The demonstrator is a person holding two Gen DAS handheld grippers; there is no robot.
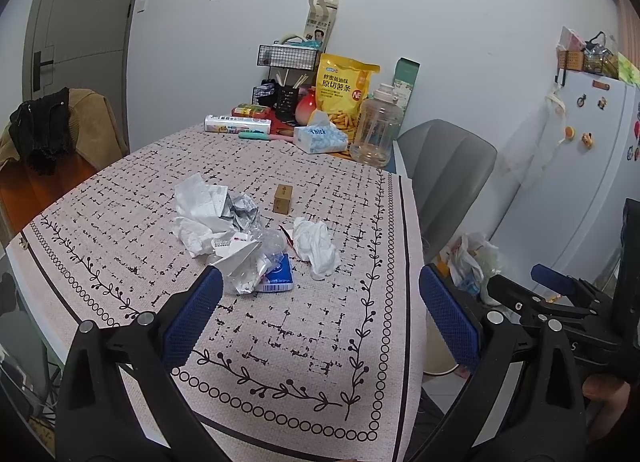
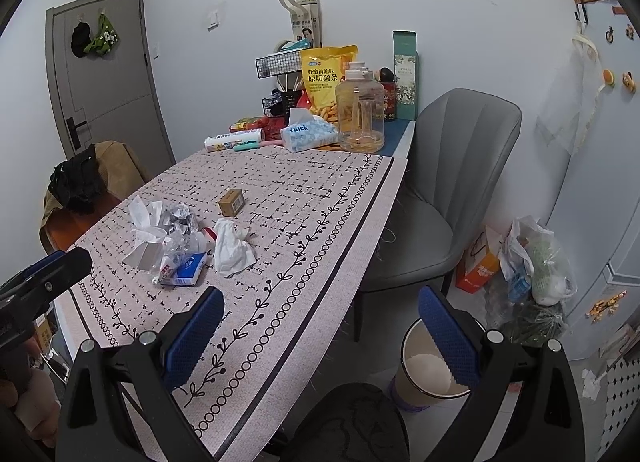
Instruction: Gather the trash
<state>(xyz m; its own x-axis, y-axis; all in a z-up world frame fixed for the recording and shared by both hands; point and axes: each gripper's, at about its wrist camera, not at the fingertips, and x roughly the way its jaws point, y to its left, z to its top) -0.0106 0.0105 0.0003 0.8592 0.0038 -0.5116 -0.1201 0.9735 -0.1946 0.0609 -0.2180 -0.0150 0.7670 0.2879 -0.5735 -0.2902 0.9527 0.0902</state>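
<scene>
Hovering agape, both tools (image 1: 320,310) (image 2: 320,326) flank the tablecloth's (image 2: 320,221) corner edge.

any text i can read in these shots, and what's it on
"Thick": blue tissue pack.
"原切薯条", small "蜂蜜黄油味" above: yellow snack bag.
Too small or blurred: tall green box, white carton, white roll, small brown box, blue packet among the trash.

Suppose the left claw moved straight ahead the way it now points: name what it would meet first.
Probably the blue packet at the near edge of the trash pile, though depth is unclear; the open left claw holds nothing.
</scene>
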